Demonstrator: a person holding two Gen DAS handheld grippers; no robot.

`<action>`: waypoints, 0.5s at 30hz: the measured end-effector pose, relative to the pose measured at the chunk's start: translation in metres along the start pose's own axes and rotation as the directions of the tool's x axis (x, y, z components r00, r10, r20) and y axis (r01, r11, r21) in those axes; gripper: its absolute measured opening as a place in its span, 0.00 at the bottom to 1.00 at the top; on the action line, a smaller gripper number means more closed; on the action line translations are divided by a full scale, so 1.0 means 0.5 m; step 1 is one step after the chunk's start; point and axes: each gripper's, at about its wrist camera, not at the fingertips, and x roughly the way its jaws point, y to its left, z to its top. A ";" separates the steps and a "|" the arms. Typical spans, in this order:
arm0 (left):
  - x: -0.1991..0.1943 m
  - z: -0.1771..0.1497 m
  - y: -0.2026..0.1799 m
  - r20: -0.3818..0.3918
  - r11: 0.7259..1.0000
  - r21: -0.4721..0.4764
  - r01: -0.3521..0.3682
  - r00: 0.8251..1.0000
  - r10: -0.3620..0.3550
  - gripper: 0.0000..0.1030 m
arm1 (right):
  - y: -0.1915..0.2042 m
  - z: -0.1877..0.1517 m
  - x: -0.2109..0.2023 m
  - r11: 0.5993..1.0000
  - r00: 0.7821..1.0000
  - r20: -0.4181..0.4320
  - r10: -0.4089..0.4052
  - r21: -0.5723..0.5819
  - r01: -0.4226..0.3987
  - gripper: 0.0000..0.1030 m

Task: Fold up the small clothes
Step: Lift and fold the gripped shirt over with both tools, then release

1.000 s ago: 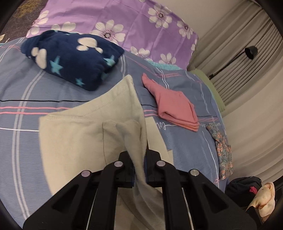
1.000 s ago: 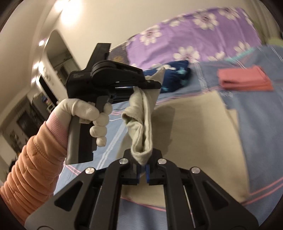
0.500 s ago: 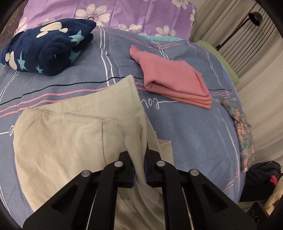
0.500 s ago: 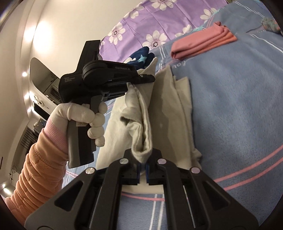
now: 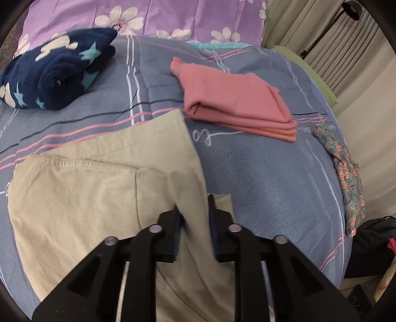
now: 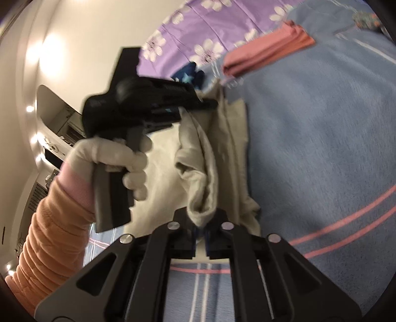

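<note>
A beige garment [image 5: 86, 188] lies spread on the blue striped bedsheet [image 5: 259, 178]. My left gripper [image 5: 194, 218] has its jaws parted a little, with a fold of the beige garment running between them. In the right wrist view my right gripper [image 6: 201, 223] has its jaws slightly apart with a bunched end of the beige garment [image 6: 200, 173] between them. The left gripper [image 6: 208, 104], held by a white-gloved hand, shows there at the garment's other end.
A folded pink garment [image 5: 237, 104] lies on the bed beyond the beige one. A rolled navy star blanket [image 5: 54, 71] sits at the far left. A purple flowered pillow [image 5: 148, 17] is at the head. A floral cloth [image 5: 346, 168] lies at the right edge.
Both grippers have come down toward the bed with the beige garment. Their jaws, tight on the cloth before, now stand a little wider apart.
</note>
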 end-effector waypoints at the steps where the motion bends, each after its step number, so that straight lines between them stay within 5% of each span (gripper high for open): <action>1: -0.014 0.001 -0.005 0.020 1.000 0.009 0.002 1.000 -0.002 0.24 | -0.005 -0.002 0.001 1.000 1.000 -0.006 -0.001 0.006 0.001 0.09; 3: -0.058 -0.001 -0.022 0.075 0.999 0.053 0.005 0.997 -0.009 0.27 | -0.012 -0.004 0.003 1.000 1.000 -0.015 0.000 0.018 0.000 0.09; 5: -0.120 -0.021 -0.041 0.136 0.992 0.126 0.006 0.990 -0.023 0.41 | -0.014 -0.006 0.005 1.000 1.000 -0.019 0.003 0.025 -0.002 0.10; 7: -0.184 -0.066 -0.048 0.193 0.980 0.198 -0.023 0.981 -0.016 0.43 | -0.014 -0.007 0.003 1.000 1.000 -0.019 0.000 0.022 0.001 0.10; 15: -0.310 -0.354 0.000 0.267 0.923 0.334 -0.189 0.958 0.100 0.55 | -0.018 -0.006 -0.001 0.999 1.000 -0.025 0.005 0.045 -0.004 0.10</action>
